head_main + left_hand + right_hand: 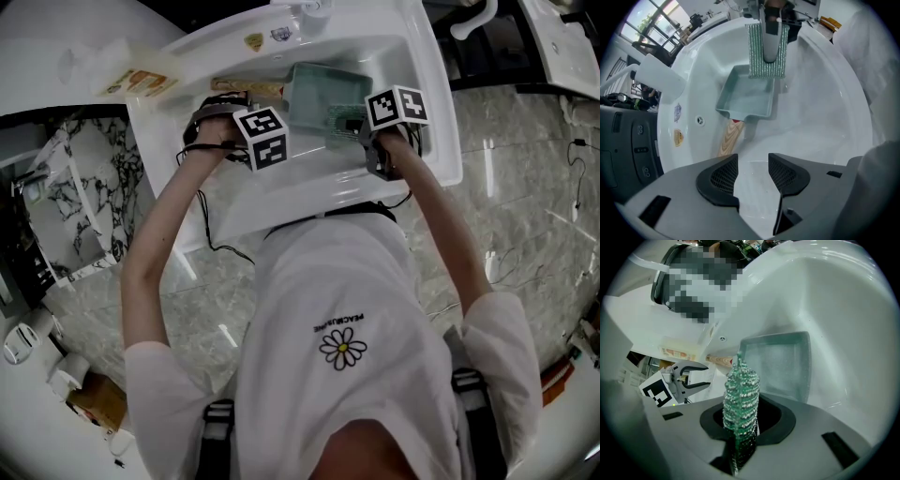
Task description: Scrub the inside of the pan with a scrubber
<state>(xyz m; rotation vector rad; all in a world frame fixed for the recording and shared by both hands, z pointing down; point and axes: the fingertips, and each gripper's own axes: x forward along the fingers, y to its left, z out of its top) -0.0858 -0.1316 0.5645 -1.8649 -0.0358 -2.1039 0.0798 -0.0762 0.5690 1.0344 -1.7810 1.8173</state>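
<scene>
A person in a white T-shirt [343, 309] stands at a white sink [433, 131] and holds one set of tongs in each hand. Both sets reach into the basin. Each carries a black-and-white marker cube: the left cube [262, 137] and the right cube [397, 106].

**Pan.** A square, pale green pan [749, 99] rests on the floor of the sink, open side up. Its wooden handle [730, 138] points toward the left tongs and away from the right tongs. In the right gripper view the inside of the pan looks dull and cloudy.

**Left tongs** [753, 169]. The jaws stand wide apart with nothing between them; only bare sink floor shows in the gap. The tongs point steeply down. The end of the handle lies just beyond the tips, apart from them.

**Right tongs** [743, 425]. The jaws are clamped on the scrubber [740, 389], a green, glittery mesh pad. It is pinched at one end, so the rest stands out past the tips. In the left gripper view the scrubber hangs as a flat rectangle at the far rim of the pan, opposite the handle. Whether its lower edge touches the pan cannot be told.

**Sink wall.** A round overflow hole [700, 120] and a small sticker [678, 137] sit on the wall beside the pan.
</scene>
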